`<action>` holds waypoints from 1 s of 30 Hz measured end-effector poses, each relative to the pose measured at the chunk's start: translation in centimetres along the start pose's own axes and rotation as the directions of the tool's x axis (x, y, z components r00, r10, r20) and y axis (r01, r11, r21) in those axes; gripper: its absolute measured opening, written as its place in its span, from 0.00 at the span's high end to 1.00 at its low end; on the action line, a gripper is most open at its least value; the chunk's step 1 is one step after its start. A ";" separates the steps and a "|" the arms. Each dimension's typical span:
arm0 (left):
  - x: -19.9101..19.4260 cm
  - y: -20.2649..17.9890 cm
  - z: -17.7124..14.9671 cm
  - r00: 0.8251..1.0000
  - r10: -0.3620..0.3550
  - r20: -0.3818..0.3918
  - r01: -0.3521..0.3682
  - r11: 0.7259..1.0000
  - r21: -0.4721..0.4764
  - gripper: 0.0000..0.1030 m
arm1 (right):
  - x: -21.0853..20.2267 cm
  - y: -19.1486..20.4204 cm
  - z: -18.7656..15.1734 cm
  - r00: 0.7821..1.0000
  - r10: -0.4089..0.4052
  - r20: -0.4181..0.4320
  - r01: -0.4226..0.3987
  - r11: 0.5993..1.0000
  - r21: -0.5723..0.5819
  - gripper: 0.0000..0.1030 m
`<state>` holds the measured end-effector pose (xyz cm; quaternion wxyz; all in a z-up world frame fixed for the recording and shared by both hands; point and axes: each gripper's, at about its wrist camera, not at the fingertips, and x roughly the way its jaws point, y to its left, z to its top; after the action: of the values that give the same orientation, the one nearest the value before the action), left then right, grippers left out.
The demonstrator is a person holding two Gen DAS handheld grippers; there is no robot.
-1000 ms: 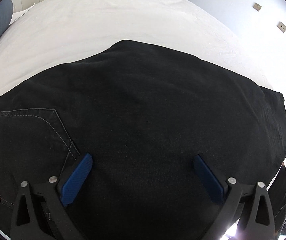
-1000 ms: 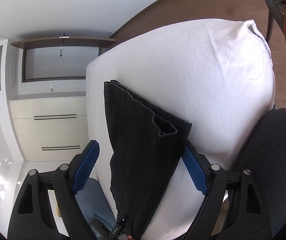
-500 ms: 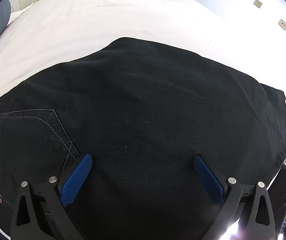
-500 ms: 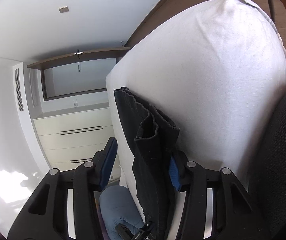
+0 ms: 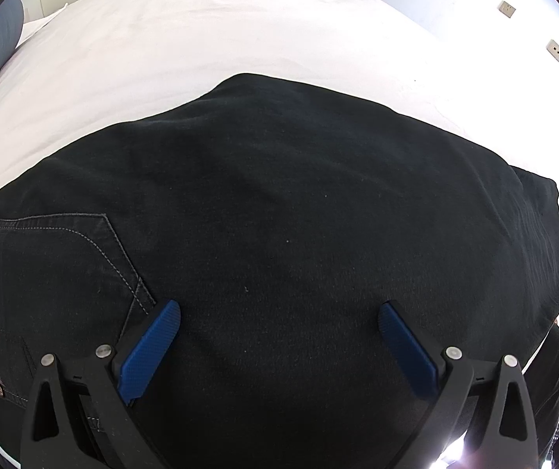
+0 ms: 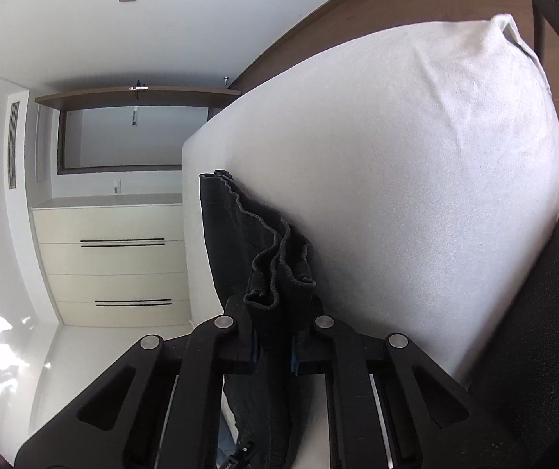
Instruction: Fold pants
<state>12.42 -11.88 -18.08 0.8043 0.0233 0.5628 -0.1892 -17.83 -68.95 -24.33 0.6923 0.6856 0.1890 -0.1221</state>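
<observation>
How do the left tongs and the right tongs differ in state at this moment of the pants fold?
The left tongs are spread wide open, while the right tongs are shut on the black pants. The left tongs grip nothing and point across the flat middle of the pants; the right tongs pinch bunched hems at the leg end. The left blue pads show fully; the right ones are nearly hidden by fabric. Both are black with blue pads, over the white bed.

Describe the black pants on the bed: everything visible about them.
The pants are black denim, spread flat across the white bed. A back pocket with pale stitching, a copper rivet and a small label show at one end. At the other end the bunched leg hems are pinched between the fingers of the right gripper. The left gripper is open above the fabric.
</observation>
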 end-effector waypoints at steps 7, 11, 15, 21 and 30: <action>-0.2 0.6 -0.2 1.000 -0.023 0.013 0.023 1.000 -0.017 0.01 | 1.2 4.6 -0.6 0.994 -0.102 0.042 0.107 0.982 -0.153 0.92; -0.5 1.4 -0.3 0.998 -0.056 0.025 0.057 0.997 -0.050 0.01 | 2.1 10.6 -3.0 0.986 -0.153 0.067 0.167 0.913 -0.372 0.92; -1.2 2.7 -0.4 0.993 -0.112 0.050 0.116 0.987 -0.107 0.01 | 5.1 18.1 -11.2 0.980 -0.194 0.035 0.159 0.675 -0.720 0.92; -2.9 5.7 -0.5 0.948 -0.304 0.099 0.319 0.909 -0.268 0.01 | 12.9 18.4 -28.4 0.913 -0.408 0.001 0.054 0.120 -0.991 0.92; -1.2 5.1 0.8 0.838 -0.545 0.043 0.515 0.760 -0.396 0.00 | 13.4 16.5 -30.8 0.906 -0.420 0.045 0.064 0.030 -0.997 0.93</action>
<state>14.43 -6.98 -17.58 0.6841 -0.2910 0.6021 -0.2911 -1.62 -36.57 -14.86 0.9053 0.0001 0.4246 0.0131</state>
